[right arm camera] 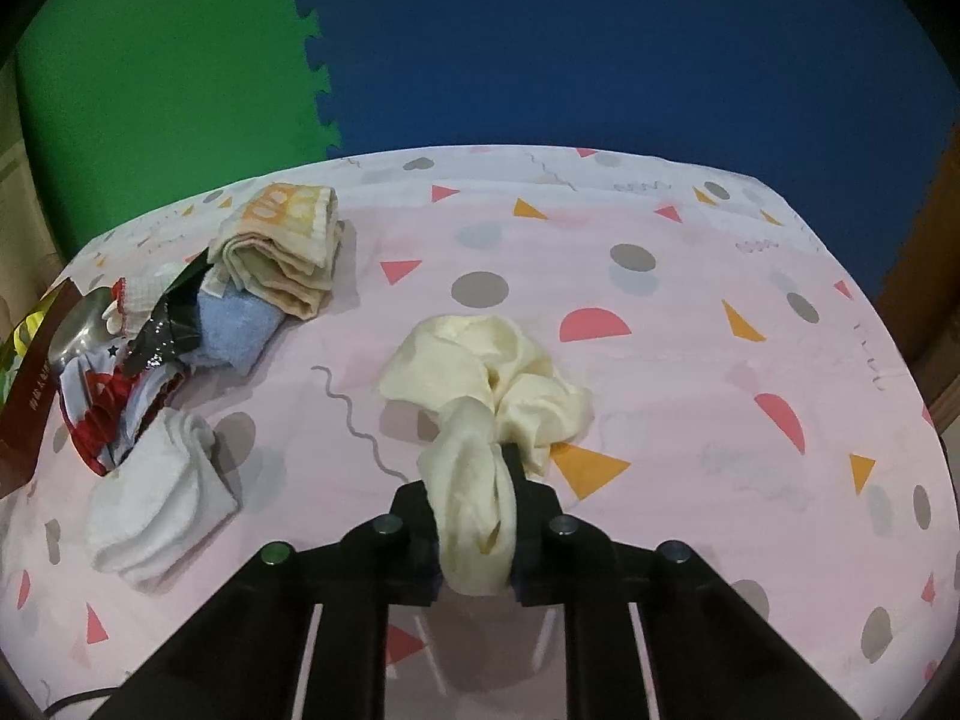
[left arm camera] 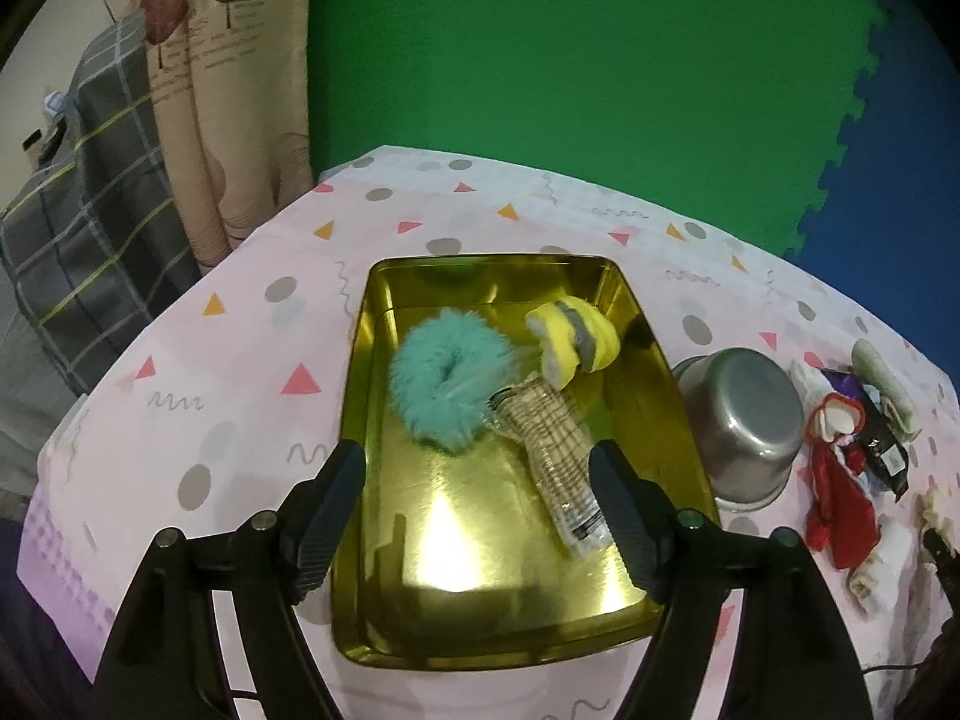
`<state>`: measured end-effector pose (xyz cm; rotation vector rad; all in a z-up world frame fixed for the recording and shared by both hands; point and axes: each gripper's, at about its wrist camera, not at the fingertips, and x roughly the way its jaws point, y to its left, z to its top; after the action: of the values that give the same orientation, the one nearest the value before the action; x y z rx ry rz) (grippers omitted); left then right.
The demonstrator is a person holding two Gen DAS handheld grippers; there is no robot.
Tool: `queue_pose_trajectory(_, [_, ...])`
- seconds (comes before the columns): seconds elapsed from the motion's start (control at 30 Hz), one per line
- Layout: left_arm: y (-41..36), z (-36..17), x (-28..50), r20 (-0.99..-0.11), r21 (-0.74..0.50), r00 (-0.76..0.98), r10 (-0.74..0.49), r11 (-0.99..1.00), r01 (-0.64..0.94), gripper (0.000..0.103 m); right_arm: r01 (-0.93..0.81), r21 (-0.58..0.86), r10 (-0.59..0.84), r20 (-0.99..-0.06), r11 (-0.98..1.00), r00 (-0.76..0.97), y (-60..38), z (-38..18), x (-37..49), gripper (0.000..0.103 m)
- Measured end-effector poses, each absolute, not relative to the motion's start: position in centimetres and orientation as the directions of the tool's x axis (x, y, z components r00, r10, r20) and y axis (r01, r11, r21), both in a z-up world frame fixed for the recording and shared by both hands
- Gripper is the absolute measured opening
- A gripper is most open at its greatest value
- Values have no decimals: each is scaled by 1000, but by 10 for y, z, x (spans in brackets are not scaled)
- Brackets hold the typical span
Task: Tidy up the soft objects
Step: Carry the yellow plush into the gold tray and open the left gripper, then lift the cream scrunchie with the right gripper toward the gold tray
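My left gripper (left arm camera: 477, 468) is open and empty above a gold tray (left arm camera: 420, 618). In the tray lie a teal fluffy ring (left arm camera: 447, 381), a yellow and grey plush (left arm camera: 573, 342) and a checked item in a clear wrapper (left arm camera: 558, 456). My right gripper (right arm camera: 471, 474) is shut on a cream cloth (right arm camera: 480, 372), which hangs from the jaws a little above the pink tablecloth (right arm camera: 660, 396). To its left lie a white towel (right arm camera: 159, 504), a blue towel (right arm camera: 234, 330) and an orange and beige folded towel (right arm camera: 282, 246).
An upturned metal pot (left arm camera: 741, 420) stands right of the tray. Beyond it is a pile of red, white and dark items (left arm camera: 840, 450), which also shows in the right wrist view (right arm camera: 114, 384). Green and blue foam walls stand behind the table.
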<state>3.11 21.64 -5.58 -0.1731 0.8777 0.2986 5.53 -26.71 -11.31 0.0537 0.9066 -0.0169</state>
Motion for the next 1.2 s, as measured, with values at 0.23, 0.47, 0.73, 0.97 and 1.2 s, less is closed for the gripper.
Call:
queue_pose_trajectory(0.23, [225, -58, 18, -761, -20, 608, 228, 928, -373, 75, 25, 6, -11, -785, 1000, 619, -253, -101, 54, 14])
queue_pose_trajectory(0.47, [230, -60, 12, -752, -20, 610, 248, 918, -397, 75, -16, -11, 1, -774, 1000, 633, -228, -79, 53, 14])
queue_pose_trajectory(0.73, [236, -58, 9, -742, -13, 615, 267, 911, -412, 77, -98, -4, 62, -746, 995, 663, -187, -50, 53, 14])
queue_pose_trajectory(0.97, [243, -50, 4, -716, 12, 623, 315, 898, -440, 79, -210, 26, 165, -720, 977, 675, -138, -28, 54, 14])
queue_pose_trajectory(1.2, [268, -41, -2, -709, -8, 618, 340, 873, -488, 82, -341, 65, 287, -699, 938, 655, -79, -14, 53, 14])
